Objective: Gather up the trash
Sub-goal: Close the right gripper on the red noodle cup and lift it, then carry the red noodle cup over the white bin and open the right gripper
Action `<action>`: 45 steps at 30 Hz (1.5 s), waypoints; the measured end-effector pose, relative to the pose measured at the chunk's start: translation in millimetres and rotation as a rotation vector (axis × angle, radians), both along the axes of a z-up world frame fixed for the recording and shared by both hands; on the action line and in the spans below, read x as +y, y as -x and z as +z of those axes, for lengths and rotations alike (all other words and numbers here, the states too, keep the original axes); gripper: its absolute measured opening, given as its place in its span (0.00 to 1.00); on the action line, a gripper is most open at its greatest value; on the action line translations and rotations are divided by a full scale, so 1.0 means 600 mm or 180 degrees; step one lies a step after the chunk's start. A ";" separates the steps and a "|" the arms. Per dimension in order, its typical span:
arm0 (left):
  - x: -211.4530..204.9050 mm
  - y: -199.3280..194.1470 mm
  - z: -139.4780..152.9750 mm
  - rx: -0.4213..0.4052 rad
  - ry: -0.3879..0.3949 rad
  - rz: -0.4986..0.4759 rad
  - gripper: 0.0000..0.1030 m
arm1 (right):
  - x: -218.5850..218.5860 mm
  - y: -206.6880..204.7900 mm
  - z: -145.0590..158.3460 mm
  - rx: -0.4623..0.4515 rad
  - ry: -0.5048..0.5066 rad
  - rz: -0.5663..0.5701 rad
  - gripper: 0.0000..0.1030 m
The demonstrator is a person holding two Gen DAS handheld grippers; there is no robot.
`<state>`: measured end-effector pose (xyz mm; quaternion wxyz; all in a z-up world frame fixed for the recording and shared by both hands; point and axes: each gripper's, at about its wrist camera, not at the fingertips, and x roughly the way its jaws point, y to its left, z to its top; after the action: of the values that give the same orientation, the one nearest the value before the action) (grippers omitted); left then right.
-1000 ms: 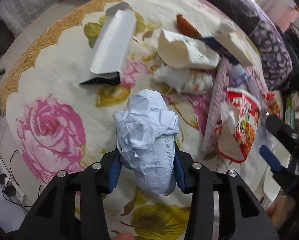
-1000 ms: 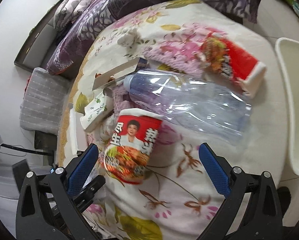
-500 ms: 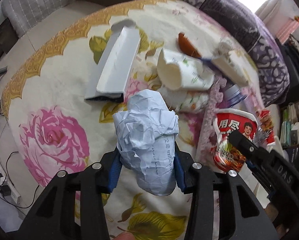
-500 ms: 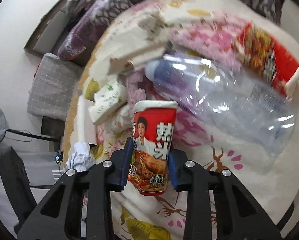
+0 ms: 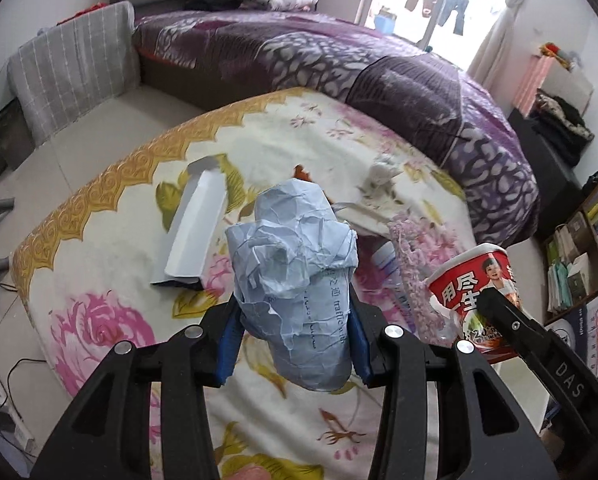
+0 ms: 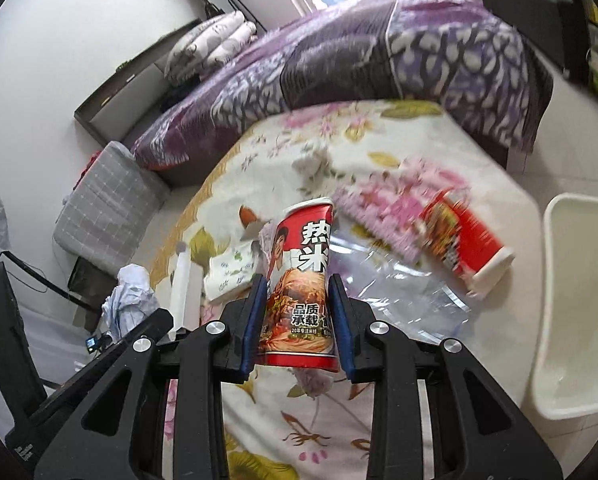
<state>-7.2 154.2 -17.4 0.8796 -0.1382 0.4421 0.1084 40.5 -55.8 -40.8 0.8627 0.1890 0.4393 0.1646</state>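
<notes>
Over floral cloth (image 5: 111,280), both tools tilt downward, gripping trash.

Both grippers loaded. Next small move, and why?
Probably swing the right gripper toward the white bin at the blanket's right edge and release there. It is shut on the red noodle cup, the left gripper on the crumpled paper ball; the bin looks nearest the right.

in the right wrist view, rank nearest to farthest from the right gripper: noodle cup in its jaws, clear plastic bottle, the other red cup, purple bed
1. Noodle cup: clamped in the right gripper.
2. Clear bottle: lying just behind, to the right.
3. Other red cup: on its side, farther right.
4. Purple bed: at the back, beyond the floral cloth.
</notes>
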 end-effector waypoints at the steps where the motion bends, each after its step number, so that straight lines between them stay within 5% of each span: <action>1: -0.005 -0.001 0.001 -0.0013 -0.0010 -0.0015 0.43 | -0.008 0.000 -0.001 0.0024 -0.0087 0.0017 0.29; 3: -0.016 -0.002 0.005 -0.0064 -0.0008 -0.0035 0.43 | -0.024 -0.003 -0.011 0.0239 -0.0208 0.0038 0.29; 6: -0.028 -0.002 0.007 -0.0087 -0.0026 -0.0058 0.43 | -0.025 -0.004 -0.046 0.0471 0.0332 0.0025 0.26; 8: -0.034 -0.005 0.007 -0.0087 -0.0032 -0.0068 0.43 | -0.040 -0.003 -0.061 0.0596 0.0170 0.0003 0.26; 17: -0.069 -0.012 0.011 -0.0119 0.0014 -0.0134 0.43 | -0.089 0.024 0.010 -0.0091 -0.0092 -0.0084 0.26; 25: -0.082 -0.014 0.011 -0.0187 -0.0007 -0.0236 0.43 | -0.079 0.042 -0.003 0.0116 -0.0064 0.0277 0.26; 33: -0.053 -0.020 0.012 -0.0303 0.0783 -0.0426 0.43 | -0.012 0.086 0.004 -0.0114 0.0104 0.0815 0.26; 39: -0.028 -0.033 -0.030 0.0008 0.0699 -0.0211 0.43 | -0.021 0.102 0.033 -0.0336 -0.0162 0.0821 0.26; 45: -0.005 -0.034 -0.054 0.0191 0.0623 -0.0048 0.43 | -0.036 0.090 0.030 -0.0248 -0.0300 0.0697 0.26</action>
<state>13.0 151.1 -49.7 0.8491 -0.2167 0.4777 0.0621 -13.7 -77.7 -22.9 0.8461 0.1737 0.4152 0.2855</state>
